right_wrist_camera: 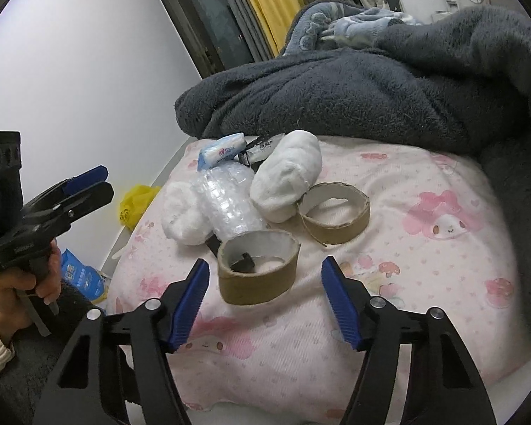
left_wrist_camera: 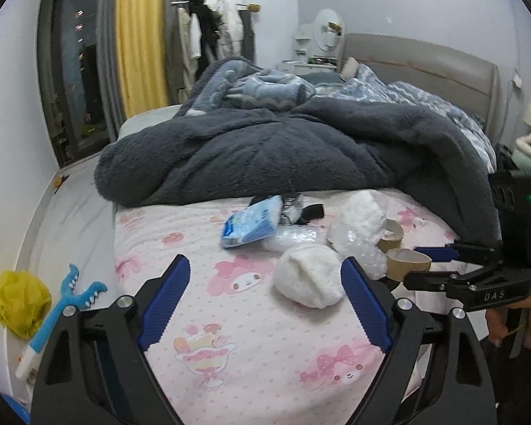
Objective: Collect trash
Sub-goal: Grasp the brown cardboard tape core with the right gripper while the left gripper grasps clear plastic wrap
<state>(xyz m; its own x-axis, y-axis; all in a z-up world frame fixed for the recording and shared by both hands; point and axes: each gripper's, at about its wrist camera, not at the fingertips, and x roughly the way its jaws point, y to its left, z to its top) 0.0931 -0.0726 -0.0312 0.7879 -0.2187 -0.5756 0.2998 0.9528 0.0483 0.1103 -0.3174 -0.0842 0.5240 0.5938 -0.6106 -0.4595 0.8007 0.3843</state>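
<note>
Two grippers, both gaping and empty. Right gripper (right_wrist_camera: 262, 295) lines up on the nearer cardboard ring (right_wrist_camera: 258, 271) on the bed; looks light, crushable, so pinch across its wall. Left gripper (left_wrist_camera: 265, 299) hovers by the white wad (left_wrist_camera: 308, 276).

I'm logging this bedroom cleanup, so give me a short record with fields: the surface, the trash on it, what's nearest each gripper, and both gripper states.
surface: pink cartoon bedsheet, dark grey blanket bunched behind
trash: two cardboard tape rings, bubble wrap, two white fluffy wads, blue tissue pack
nearest right gripper: near cardboard ring, not gripped
nearest left gripper: front white wad, not gripped
grippers: both open, empty
</note>
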